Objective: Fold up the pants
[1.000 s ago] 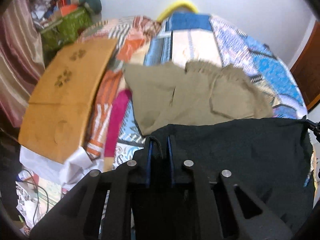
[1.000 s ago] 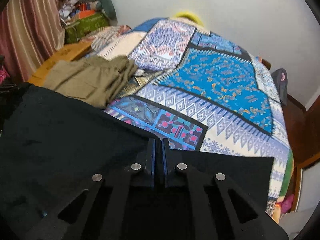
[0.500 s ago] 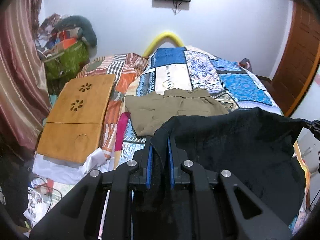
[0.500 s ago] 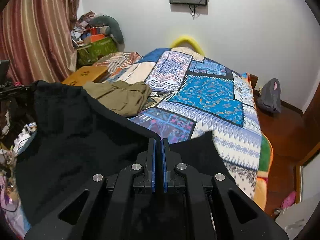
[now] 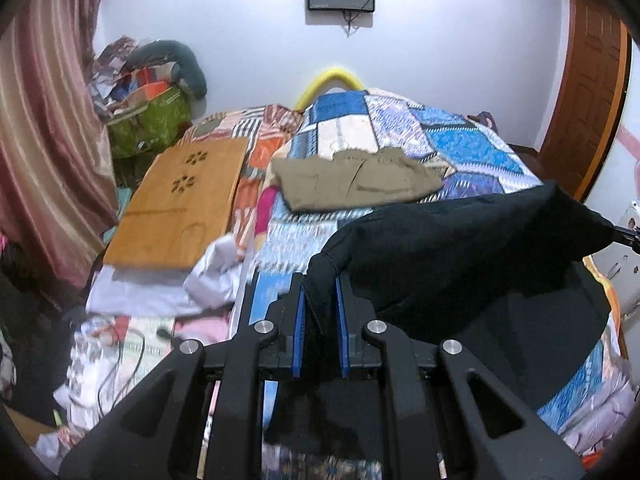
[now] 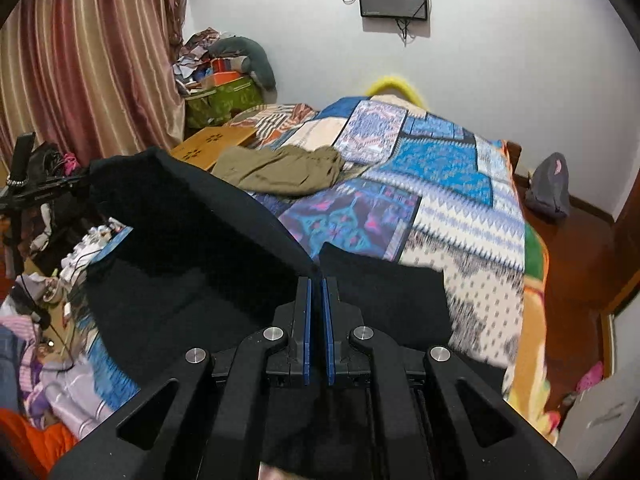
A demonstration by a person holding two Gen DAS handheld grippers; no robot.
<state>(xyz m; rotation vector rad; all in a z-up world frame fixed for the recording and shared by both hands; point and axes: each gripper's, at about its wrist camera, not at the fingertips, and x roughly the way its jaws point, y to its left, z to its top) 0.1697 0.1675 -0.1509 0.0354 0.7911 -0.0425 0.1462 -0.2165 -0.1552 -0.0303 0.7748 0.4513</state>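
Black pants hang stretched in the air between my two grippers, above the near end of the bed. My left gripper is shut on one end of the top edge. My right gripper is shut on the other end, and the black pants sag to its left in the right wrist view. Each gripper shows small at the far side of the other's view. The lower part of the pants hangs out of sight below the grippers.
A patchwork bedspread covers the bed. Folded olive pants lie on it, also seen in the right wrist view. A wooden lap tray lies left of the bed. Clutter covers the floor. A curtain hangs left.
Both grippers have risen and tilted up with the black pants. The bed has dropped lower in view and the wall and screen above it have come into sight.
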